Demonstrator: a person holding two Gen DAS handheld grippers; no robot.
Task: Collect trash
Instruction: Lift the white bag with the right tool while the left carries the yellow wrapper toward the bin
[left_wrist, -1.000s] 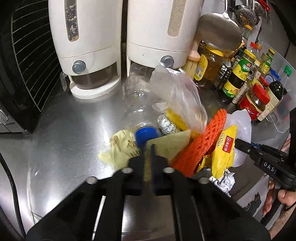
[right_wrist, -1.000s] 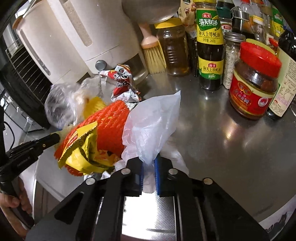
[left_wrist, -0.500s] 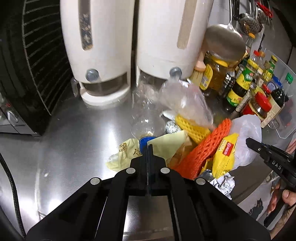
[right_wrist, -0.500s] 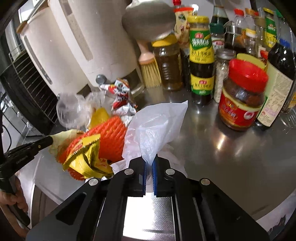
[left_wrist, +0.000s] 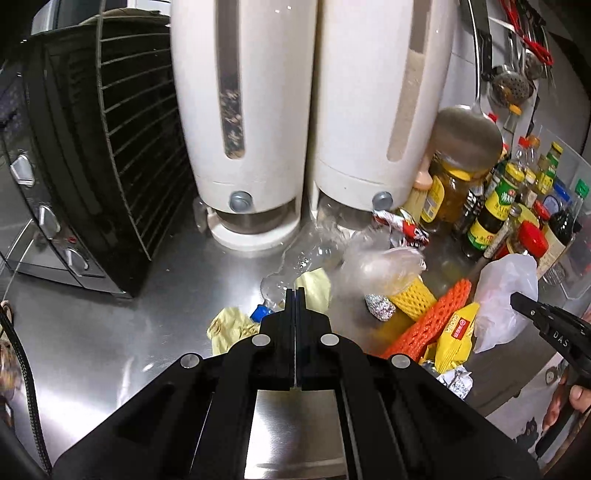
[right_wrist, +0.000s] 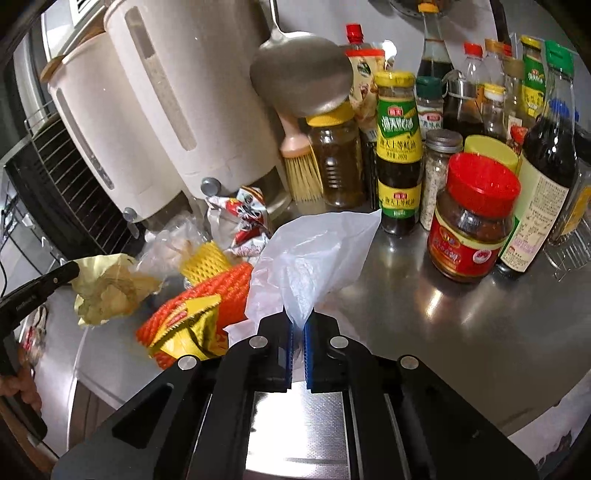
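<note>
Both tools risen since earlier frame: left tool (left_wrist: 296, 291) clamped on crumpled pale-yellow paper wrapper (right_wrist: 107, 291); right tool (right_wrist: 298, 317) clamped on thin white plastic bag (right_wrist: 310, 258).

My steel counter (left_wrist: 122, 325) carries two white dispensers (left_wrist: 243, 122) at the back, a black toaster oven (left_wrist: 74, 192) at the left, sauce bottles (right_wrist: 399, 155) and a red-lidded jar (right_wrist: 474, 218) at the right, and a heap of trash (left_wrist: 410, 306) between them.

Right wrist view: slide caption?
Right gripper pinches thin white plastic bag beside orange foam net on steel counter.
</note>
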